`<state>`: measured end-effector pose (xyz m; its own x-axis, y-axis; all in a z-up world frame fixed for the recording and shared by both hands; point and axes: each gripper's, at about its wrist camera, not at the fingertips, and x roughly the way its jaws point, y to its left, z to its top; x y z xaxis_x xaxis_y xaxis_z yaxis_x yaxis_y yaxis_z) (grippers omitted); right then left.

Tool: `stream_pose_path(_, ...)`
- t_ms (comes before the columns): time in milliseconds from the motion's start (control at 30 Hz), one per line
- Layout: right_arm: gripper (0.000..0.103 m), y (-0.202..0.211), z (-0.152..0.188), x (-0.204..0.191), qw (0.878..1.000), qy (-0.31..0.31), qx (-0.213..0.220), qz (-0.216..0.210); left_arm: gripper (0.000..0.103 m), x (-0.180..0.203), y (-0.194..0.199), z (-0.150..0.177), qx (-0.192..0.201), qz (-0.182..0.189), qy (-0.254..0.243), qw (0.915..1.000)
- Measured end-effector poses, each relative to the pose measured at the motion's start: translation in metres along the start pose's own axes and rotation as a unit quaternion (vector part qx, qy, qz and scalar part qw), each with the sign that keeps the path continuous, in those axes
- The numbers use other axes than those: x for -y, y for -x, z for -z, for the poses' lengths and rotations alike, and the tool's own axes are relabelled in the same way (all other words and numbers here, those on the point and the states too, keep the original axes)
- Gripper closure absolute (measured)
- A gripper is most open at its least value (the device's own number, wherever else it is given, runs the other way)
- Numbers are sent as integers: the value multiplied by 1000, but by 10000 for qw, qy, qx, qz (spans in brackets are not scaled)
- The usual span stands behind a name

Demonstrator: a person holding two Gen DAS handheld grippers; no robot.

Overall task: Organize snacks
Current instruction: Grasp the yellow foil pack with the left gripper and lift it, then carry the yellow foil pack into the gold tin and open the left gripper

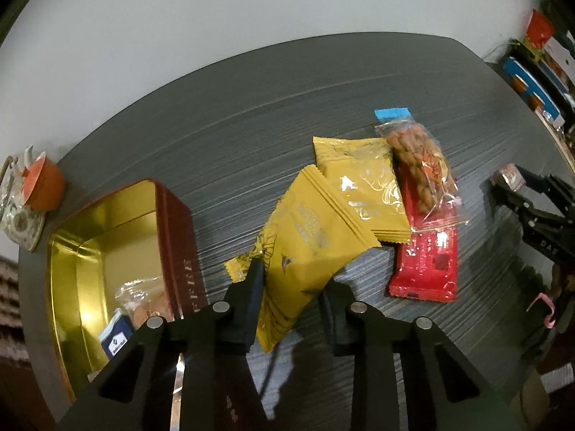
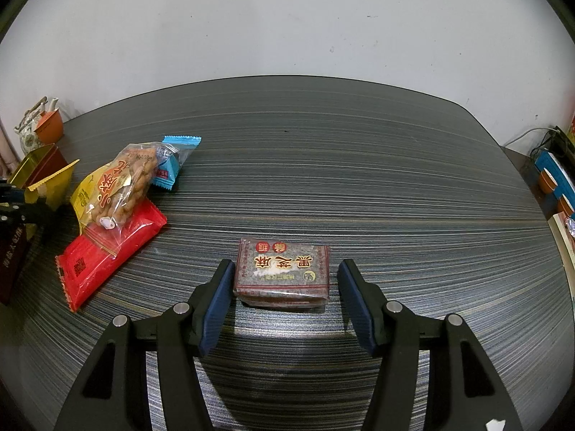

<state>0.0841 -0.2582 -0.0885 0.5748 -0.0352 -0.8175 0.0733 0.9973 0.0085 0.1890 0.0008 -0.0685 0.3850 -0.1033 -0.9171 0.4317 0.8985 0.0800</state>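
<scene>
It looks like a home room. A dark striped-grain table (image 2: 359,179) stands against a plain white wall (image 2: 287,28). A patterned ceramic teapot (image 2: 30,133) and an orange clay cup (image 2: 48,127) sit in its corner.

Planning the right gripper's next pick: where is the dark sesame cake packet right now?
In the right wrist view the sesame cake packet lies flat on the table, between the right gripper's open fingers, right of the red packet.

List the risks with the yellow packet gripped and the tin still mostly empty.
1. The left gripper pinches the yellow packet near one end; it could twist loose.
2. That packet overlaps a second yellow packet, which may get dragged along.
3. The twist-snack bag lying on the red packet could slide off.
</scene>
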Motion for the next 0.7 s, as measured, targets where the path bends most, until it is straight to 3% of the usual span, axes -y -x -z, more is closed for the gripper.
stream_pose_path(700, 46, 0, 0, 0, 10000, -3, 2, 7, 83, 5, 36, 2, 110, 124, 384, 9991)
